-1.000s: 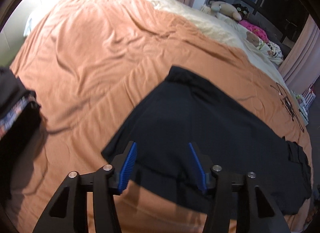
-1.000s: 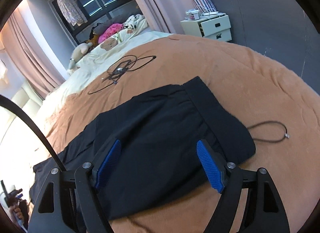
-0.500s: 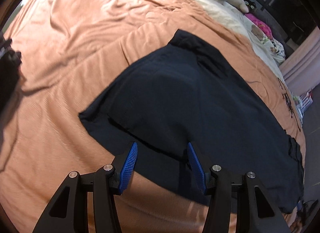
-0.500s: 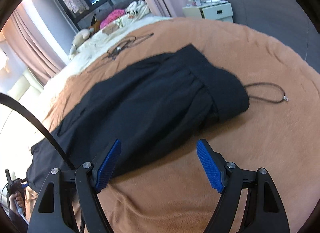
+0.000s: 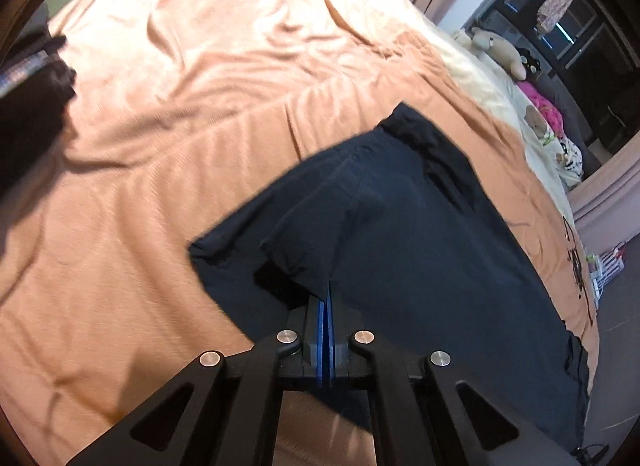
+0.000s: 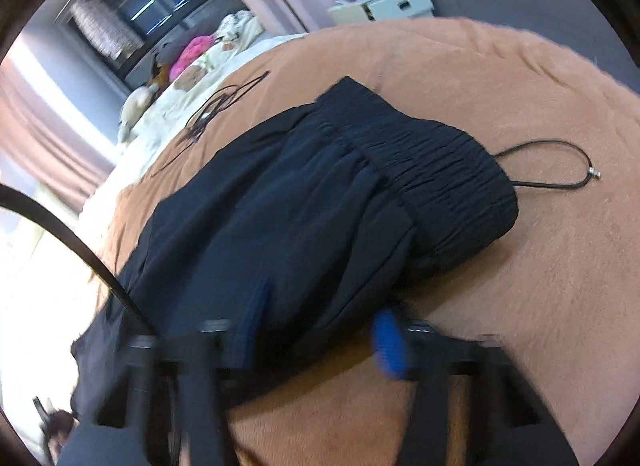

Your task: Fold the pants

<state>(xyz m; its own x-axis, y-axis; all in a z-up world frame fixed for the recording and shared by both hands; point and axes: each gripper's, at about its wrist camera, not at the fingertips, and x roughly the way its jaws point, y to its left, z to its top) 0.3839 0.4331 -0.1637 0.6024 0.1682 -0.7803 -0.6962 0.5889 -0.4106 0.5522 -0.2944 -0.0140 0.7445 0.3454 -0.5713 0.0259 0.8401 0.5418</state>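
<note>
Black pants [image 5: 420, 234] lie across an orange bedspread [image 5: 180, 145]. My left gripper [image 5: 325, 298] is shut on the near edge of a pant leg, and the cloth rises in a small peak at the blue pads. In the right wrist view the pants [image 6: 304, 205] show their gathered waistband [image 6: 436, 169] at the right. My right gripper [image 6: 320, 326] is blurred and its blue pads stand apart on either side of the near edge of the pants.
A black cable loop [image 6: 560, 169] lies on the bedspread right of the waistband. Tangled cords [image 6: 216, 105] lie beyond the pants. Soft toys [image 5: 496, 49] and a cream quilt sit at the far side. A dark clothes pile [image 5: 28, 105] is at the left.
My left gripper has closed on the pant leg edge and lifted it slightly. My right gripper has moved down toward the pants' near edge, with its pads closer together than before.
</note>
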